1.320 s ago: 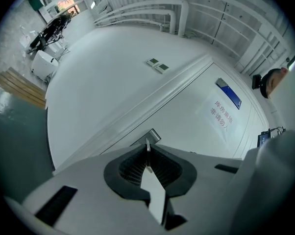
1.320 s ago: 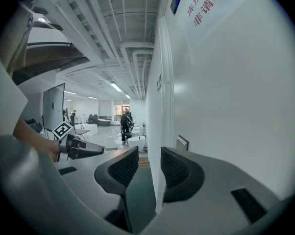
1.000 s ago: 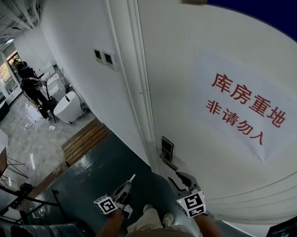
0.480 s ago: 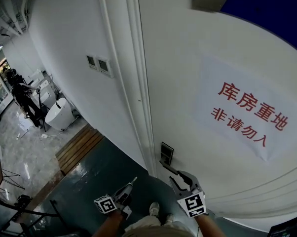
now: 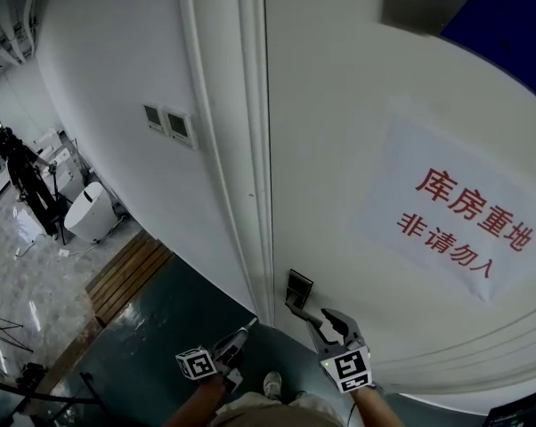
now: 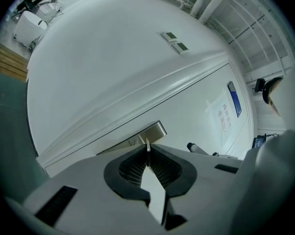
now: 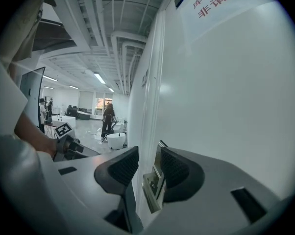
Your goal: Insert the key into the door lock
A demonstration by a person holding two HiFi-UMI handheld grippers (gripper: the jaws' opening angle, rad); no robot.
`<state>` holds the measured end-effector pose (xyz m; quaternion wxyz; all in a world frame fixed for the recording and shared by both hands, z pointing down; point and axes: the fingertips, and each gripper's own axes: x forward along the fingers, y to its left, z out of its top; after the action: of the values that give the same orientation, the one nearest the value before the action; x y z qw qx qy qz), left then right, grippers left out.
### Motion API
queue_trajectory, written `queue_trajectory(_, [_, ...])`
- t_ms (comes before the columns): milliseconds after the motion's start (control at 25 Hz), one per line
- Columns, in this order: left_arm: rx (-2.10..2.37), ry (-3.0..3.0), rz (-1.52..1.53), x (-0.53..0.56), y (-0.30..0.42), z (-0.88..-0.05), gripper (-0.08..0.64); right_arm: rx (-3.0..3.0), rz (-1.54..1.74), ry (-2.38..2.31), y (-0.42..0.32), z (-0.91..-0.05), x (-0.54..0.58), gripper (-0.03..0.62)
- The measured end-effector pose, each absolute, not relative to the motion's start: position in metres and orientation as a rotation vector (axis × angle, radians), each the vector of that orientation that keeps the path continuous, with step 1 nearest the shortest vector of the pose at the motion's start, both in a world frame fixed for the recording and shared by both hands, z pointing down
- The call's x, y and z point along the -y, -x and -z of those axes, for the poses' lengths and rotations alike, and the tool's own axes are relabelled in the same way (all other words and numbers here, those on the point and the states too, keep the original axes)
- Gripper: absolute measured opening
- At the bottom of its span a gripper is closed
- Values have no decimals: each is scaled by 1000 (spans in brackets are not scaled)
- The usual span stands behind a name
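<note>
The metal lock plate [image 5: 298, 285] sits on the white door [image 5: 357, 149], with the handle [image 5: 296, 309] just below it. In the head view my left gripper [image 5: 239, 342] hangs low, left of the lock, shut on a thin key [image 5: 247, 331] that points toward the door. In the left gripper view the key [image 6: 147, 145] sticks out between the shut jaws of my left gripper [image 6: 147, 150], just short of the lock plate [image 6: 152, 131]. My right gripper [image 5: 329, 325] is open beside the handle. In its own view, the right gripper [image 7: 147, 156] has the lock hardware [image 7: 153, 186] in the gap between its jaws.
A paper sign [image 5: 464, 216] with red characters is taped to the door. The door frame [image 5: 241, 149] runs up left of the lock, with two wall switches [image 5: 166, 123] beyond it. A wooden floor strip [image 5: 125, 269], white equipment [image 5: 88, 210] and a distant person [image 5: 23, 172] lie far left.
The view has drawn nearer to the door. My left gripper with the key has moved toward the lock plate. The right gripper has edged closer to the handle, still open.
</note>
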<state>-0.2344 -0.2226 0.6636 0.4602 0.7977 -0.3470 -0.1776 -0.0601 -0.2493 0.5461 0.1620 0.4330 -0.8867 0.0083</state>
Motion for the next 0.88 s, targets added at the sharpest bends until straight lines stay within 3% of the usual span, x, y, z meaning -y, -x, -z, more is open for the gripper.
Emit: queue_trajectory(880, [824,-1868,401,270,194,-708,31,2530,-5,-1140,51,-555,276,149])
